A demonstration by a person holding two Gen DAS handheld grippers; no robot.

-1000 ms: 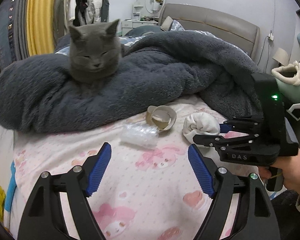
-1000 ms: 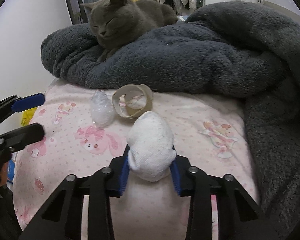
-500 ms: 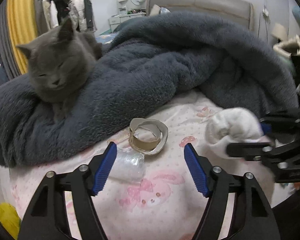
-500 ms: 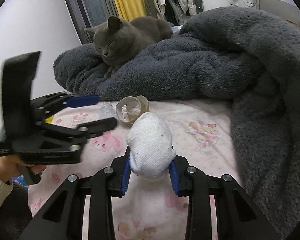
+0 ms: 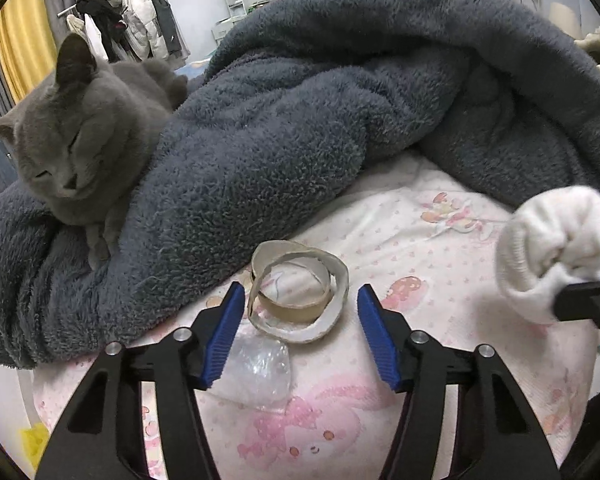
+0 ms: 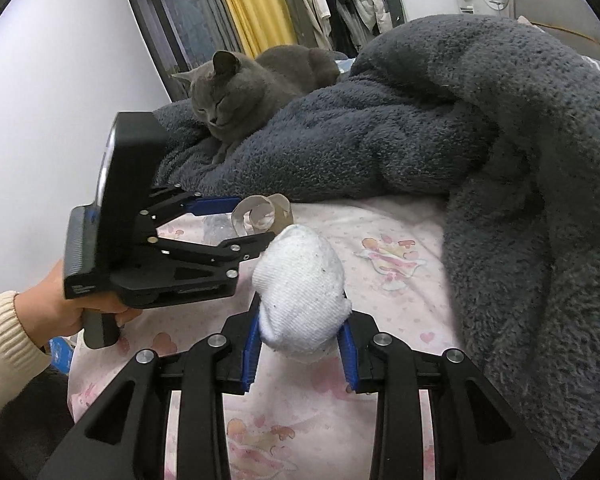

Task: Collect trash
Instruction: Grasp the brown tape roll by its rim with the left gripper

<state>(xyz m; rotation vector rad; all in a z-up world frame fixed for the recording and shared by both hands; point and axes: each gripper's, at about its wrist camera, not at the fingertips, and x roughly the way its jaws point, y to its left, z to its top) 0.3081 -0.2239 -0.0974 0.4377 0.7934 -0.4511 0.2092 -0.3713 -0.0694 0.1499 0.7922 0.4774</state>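
Compared with a second ago, the left gripper [image 5: 300, 334] is sitting closer to the trash and lower over the bed, and its jaws are closing: the blue ribbed pads are now flanking the cardboard ring [image 5: 298, 294] on both sides without yet pressing on it, where before they were standing wide and well short of it. The cardboard ring is a flattened, uncoiling loop of pale brown card with a white outer strip, lying on the bedsheet [image 5: 440, 240] just beside the blanket's edge. The plastic wrap [image 5: 262, 374], a crumpled clear lump, is lying under the left pad, touching the ring's near side. The right gripper [image 6: 300, 350] is pinching the white sock [image 6: 300, 292] as before, its pads pressed into the sock's lower end; the sock is a balled, ribbed knit with small dark specks. The person's left hand [image 6: 60, 304], in a cream knit sleeve, is gripping the left gripper's handle. The bedsheet is smooth pink cotton printed with cartoon figures. The blanket [image 5: 300, 120] is thick, dark grey, shaggy fleece, heaped in folds. A grey cat [image 5: 80, 132] is resting on it with eyes shut.
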